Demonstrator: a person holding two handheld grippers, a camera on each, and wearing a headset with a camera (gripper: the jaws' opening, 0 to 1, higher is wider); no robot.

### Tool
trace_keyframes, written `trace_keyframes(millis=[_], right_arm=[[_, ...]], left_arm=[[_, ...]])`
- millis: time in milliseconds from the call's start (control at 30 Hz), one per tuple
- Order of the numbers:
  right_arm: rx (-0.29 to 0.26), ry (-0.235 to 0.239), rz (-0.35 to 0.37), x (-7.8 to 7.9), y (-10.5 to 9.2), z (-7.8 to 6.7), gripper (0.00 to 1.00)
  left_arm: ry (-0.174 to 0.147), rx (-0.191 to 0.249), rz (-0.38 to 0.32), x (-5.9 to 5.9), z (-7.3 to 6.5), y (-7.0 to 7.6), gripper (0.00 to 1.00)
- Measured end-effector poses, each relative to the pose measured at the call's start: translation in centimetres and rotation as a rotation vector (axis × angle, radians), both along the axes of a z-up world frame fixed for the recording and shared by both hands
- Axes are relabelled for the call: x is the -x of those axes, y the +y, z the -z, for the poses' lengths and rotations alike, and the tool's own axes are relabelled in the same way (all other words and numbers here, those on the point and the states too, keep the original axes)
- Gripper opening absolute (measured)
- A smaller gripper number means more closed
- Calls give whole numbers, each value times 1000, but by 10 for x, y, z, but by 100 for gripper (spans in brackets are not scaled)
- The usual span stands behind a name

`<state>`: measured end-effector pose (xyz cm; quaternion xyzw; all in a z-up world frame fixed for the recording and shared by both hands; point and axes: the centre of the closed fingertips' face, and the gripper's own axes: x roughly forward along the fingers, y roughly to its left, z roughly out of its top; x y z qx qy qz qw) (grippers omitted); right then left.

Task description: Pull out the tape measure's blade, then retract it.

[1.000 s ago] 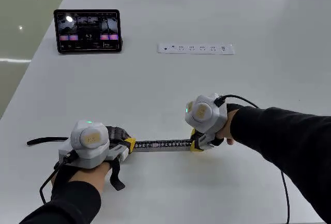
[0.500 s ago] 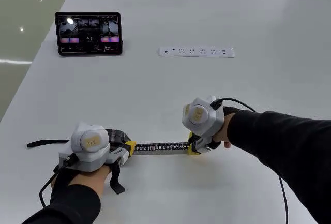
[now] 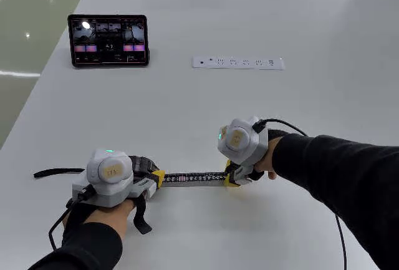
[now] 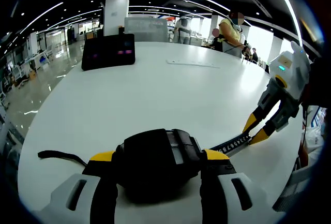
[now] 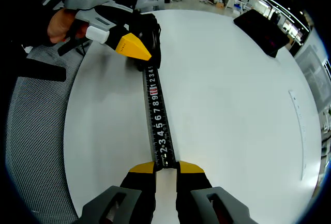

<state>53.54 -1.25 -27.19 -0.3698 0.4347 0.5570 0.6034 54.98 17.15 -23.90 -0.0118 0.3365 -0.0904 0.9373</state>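
A black tape measure case (image 4: 158, 159) lies on the white table, clamped between the yellow-tipped jaws of my left gripper (image 4: 160, 158), at the lower left of the head view (image 3: 144, 169). Its blade (image 5: 156, 115) runs out flat over the table to my right gripper (image 5: 166, 168), which is shut on the blade's end. In the head view the blade (image 3: 193, 176) spans the gap between the left gripper (image 3: 153, 176) and the right gripper (image 3: 230, 179). A black wrist strap (image 3: 56, 172) trails left of the case.
A dark tablet (image 3: 109, 39) stands at the table's far left. A white power strip (image 3: 237, 63) lies at the far middle. The table's left edge (image 3: 37, 83) drops to a glossy floor. A cable (image 3: 293, 123) runs from the right gripper.
The right gripper has moved a little left toward the case, so less blade shows between the two grippers. The left gripper and the case have stayed put.
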Motion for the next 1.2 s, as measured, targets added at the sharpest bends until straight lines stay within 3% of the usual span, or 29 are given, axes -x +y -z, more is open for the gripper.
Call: trace_keyframes(millis=[1200], right_arm=[[-22, -6, -32, 0, 17, 0, 10]], left_arm=[[5, 2, 3, -1, 1, 0, 60]])
